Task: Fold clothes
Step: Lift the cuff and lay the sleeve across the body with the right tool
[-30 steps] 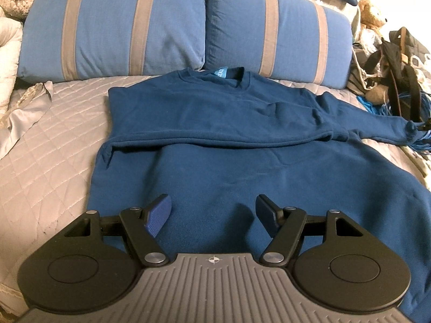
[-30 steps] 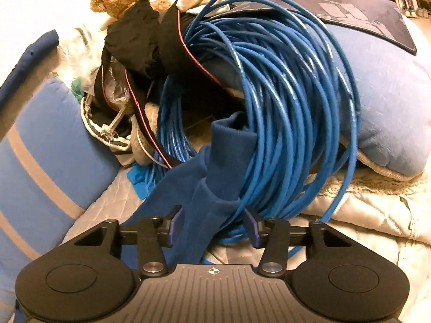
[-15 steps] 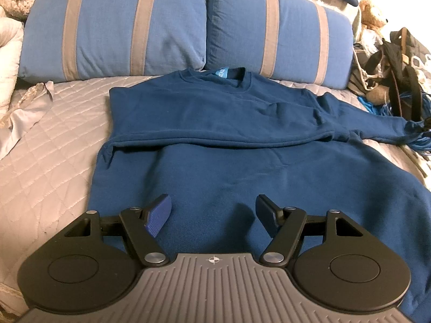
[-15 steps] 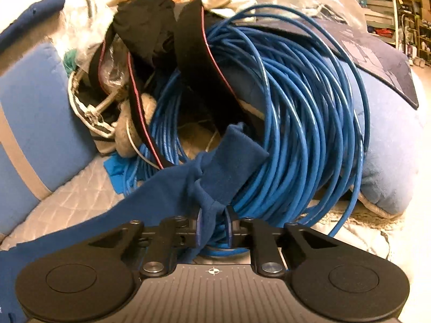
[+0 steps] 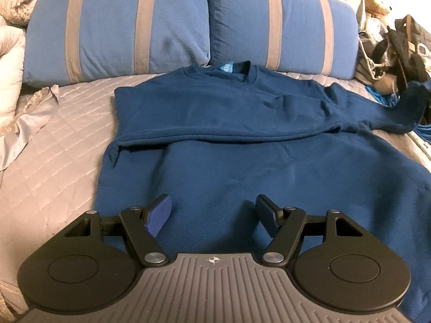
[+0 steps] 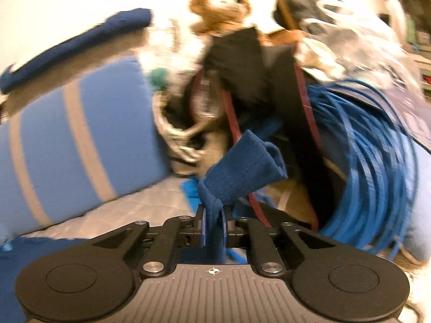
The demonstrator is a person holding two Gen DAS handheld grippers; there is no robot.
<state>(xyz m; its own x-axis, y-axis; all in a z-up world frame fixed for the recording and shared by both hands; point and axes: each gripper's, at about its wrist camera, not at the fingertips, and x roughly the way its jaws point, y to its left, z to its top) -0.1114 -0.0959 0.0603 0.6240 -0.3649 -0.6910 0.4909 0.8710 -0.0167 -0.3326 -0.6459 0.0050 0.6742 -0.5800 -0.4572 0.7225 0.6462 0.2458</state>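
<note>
A: Biggest first. Bed?
B: Bed (image 5: 54, 167) with a grey quilted cover, fills the left wrist view. Two blue pillows (image 5: 118, 27) with tan stripes stand along its far edge.
A: Garment?
B: Navy sweatshirt (image 5: 242, 156) lying flat on the quilt, collar at the pillows, light blue neck tag showing. One sleeve is folded across the chest. The other sleeve (image 5: 398, 113) runs off toward the right edge of the bed, its end raised.
A: Clutter on that side?
B: Coil of blue cable (image 6: 371, 161), big, leaning on a pale blue cushion. Black bag straps (image 6: 242, 75) above it, teddy bear (image 6: 218, 8) on top of the pile. Right wrist view is motion-blurred, details soft.
A: Left gripper?
B: Left gripper (image 5: 214, 211) sits low over the sweatshirt's lower body, fingers spread wide, nothing between them. Whether it touches the cloth, can't tell.
A: Right gripper?
B: Right gripper (image 6: 214, 223) is clamped tight on the sleeve just below the cuff (image 6: 247, 161). The ribbed cuff sticks up past the fingertips, tilted right, in front of the straps and cable.
</note>
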